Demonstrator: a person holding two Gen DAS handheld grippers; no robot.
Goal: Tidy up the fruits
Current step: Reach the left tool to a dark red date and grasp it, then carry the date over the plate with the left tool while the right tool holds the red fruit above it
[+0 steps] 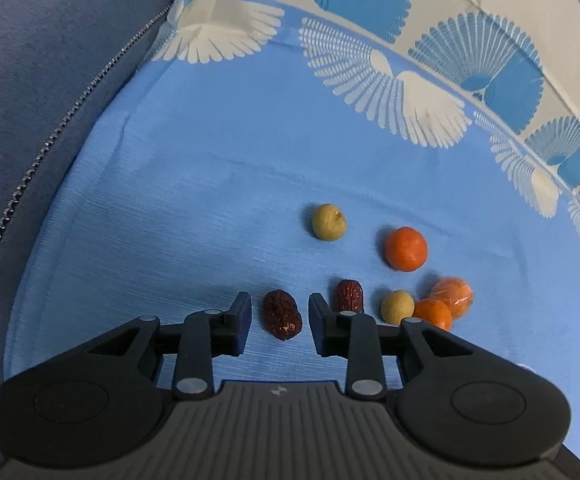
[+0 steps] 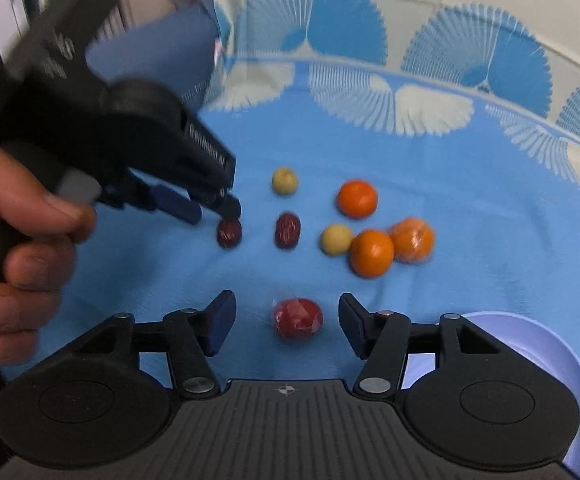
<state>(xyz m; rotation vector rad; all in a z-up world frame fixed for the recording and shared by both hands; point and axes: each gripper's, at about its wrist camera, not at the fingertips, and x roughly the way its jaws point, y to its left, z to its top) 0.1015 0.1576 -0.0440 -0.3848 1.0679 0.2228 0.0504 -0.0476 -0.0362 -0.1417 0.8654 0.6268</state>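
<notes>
Fruits lie on a blue cloth (image 1: 210, 200) with fan-patterned border; left gripper (image 1: 280, 314) spread around a red date (image 1: 281, 314), right gripper (image 2: 286, 322) wide around a wrapped red fruit (image 2: 297, 317)

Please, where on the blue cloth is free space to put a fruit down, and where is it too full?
Bare cloth lies between the grey cushion and the yellow fruit, and beyond the fruits up to the fan-pattern border. It is crowded at the oranges, and around the left gripper over a date.
</notes>
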